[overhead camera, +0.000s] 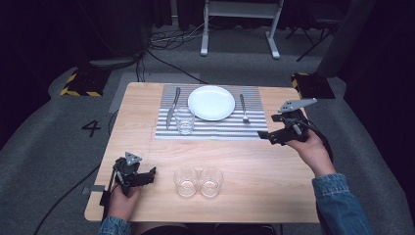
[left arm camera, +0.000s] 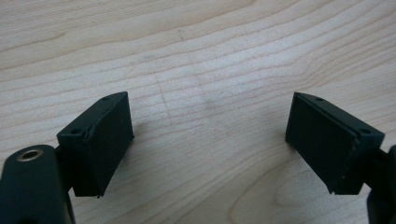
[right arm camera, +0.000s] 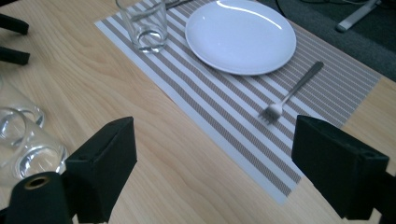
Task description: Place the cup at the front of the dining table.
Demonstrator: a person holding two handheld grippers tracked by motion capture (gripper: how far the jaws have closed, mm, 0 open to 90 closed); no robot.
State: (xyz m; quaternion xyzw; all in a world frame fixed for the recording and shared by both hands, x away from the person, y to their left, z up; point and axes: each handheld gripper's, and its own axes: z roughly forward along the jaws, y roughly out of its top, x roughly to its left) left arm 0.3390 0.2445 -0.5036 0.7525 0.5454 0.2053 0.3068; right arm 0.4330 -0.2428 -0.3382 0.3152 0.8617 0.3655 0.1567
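The fork (right arm camera: 290,91) lies on the striped placemat (right arm camera: 219,116), just ahead of the right gripper (right arm camera: 212,161) and between the lines of its two jaws, with its prongs toward the gripper. This gripper is released, its jaws stand apart with nothing between them, and it hangs above the placemat's near corner. Beyond the fork is the white plate (right arm camera: 240,35), and further left a glass (right arm camera: 142,23) (it stands upright). Two other glasses (overhead camera: 198,181) stand together just right of the left gripper (overhead camera: 147,175), which is also released, over bare table (left arm camera: 210,60).
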